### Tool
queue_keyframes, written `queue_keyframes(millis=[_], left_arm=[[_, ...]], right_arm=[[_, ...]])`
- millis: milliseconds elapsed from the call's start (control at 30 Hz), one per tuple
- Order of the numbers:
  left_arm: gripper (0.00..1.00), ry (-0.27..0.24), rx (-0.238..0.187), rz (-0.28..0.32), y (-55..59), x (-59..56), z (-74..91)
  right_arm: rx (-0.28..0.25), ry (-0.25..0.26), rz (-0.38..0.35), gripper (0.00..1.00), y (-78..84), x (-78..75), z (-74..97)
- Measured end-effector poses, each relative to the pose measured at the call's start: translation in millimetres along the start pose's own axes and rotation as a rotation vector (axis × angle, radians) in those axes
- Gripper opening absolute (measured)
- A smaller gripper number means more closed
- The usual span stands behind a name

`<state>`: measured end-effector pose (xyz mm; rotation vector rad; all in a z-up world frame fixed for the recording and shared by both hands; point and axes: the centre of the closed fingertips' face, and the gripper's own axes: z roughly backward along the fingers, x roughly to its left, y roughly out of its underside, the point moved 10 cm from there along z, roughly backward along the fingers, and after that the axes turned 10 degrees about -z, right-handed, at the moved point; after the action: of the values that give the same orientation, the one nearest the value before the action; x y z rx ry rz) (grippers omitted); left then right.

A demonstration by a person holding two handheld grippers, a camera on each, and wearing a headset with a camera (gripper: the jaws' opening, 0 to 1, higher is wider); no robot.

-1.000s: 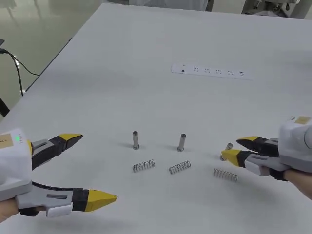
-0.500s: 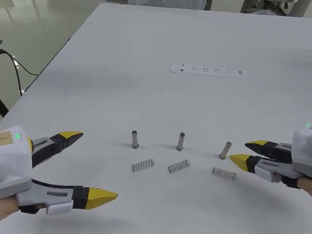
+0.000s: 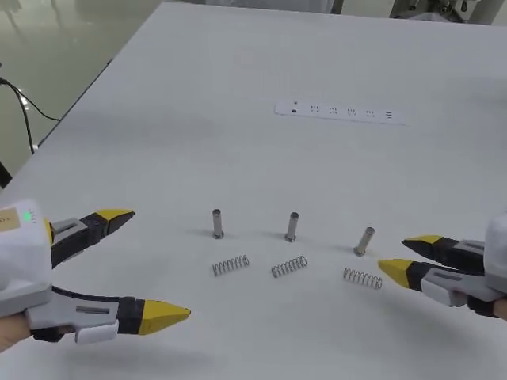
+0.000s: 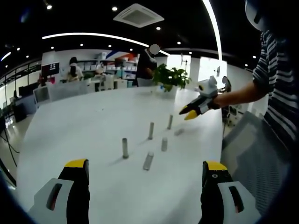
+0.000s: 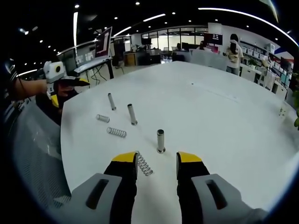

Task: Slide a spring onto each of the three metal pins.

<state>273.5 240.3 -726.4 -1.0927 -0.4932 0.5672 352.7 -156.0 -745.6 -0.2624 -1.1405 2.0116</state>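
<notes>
left gripper (image 3: 158,265) wide open, empty, parked near-left of middle pin (image 3: 292,226), clear of work | right gripper (image 3: 394,253) partly open, empty, right of middle pin, tips lined on right spring (image 3: 362,277), likely for pickup | other springs (image 3: 289,267) loose on surface (image 3: 238,142) just before that pin; none threaded

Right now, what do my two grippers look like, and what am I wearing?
Both match: the left gripper and right gripper have white bodies, grey and black jaws and yellow tips. The left's body carries a green light. You wear a black-and-white striped sleeve.
</notes>
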Motion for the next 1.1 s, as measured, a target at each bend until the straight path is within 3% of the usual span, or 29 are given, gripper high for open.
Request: queue_keyframes(millis=[500, 1100], left_arm=[[0.98, 0.009, 0.005, -0.007, -0.5, -1.5, -2.7], [0.98, 0.01, 0.013, 0.006, 5.9, -5.9, -0.5]], right_arm=[[0.025, -0.017, 0.045, 0.31, 2.9, 2.0, 6.9], [0.137, -0.07, 0.118, 0.3, 6.7, 2.5, 8.5]])
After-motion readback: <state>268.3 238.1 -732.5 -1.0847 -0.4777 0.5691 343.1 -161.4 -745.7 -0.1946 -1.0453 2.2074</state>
